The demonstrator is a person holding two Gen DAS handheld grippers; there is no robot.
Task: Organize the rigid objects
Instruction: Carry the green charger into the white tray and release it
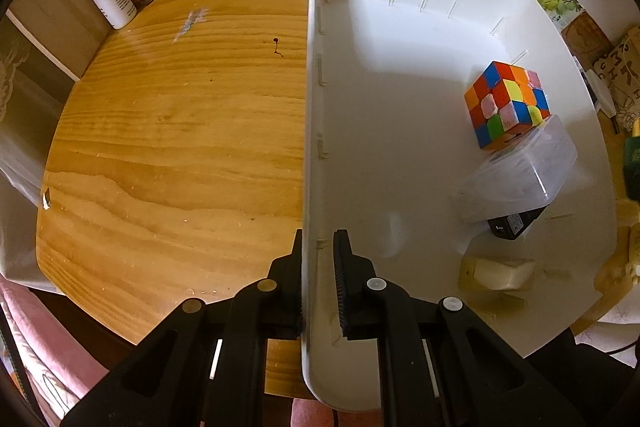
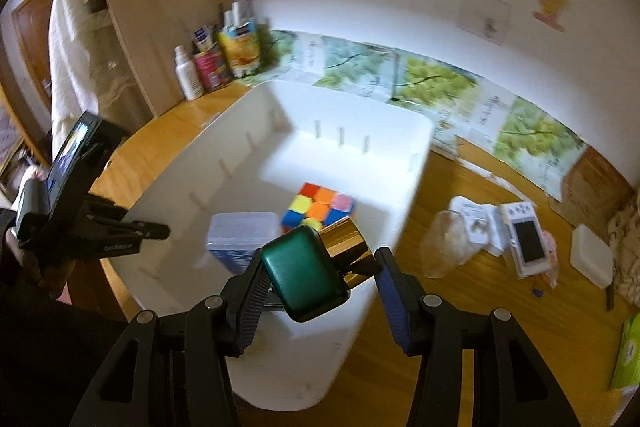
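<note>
So the left gripper [image 1: 318, 283] is pinching the near wall of the white bin [image 1: 400, 27], jaws nearly together on the thin plastic, basically steadying it on the wooden table [image 1: 180, 107]. The right gripper [image 2: 316, 287] is clamping a green bottle with a gold cap [image 2: 312, 267], holding it over the bin's near end. Inside the bin, a Rubik's cube [image 2: 318, 211] is sitting beside a clear plastic box [image 2: 240, 235], with a black adapter [image 1: 514, 225] tucked under that box. I'd say we're mid-carry on the bottle; the next move needs lowering it onto bare floor inside the bin, then letting go. A handheld game [image 2: 526, 243] is waiting outside.
</note>
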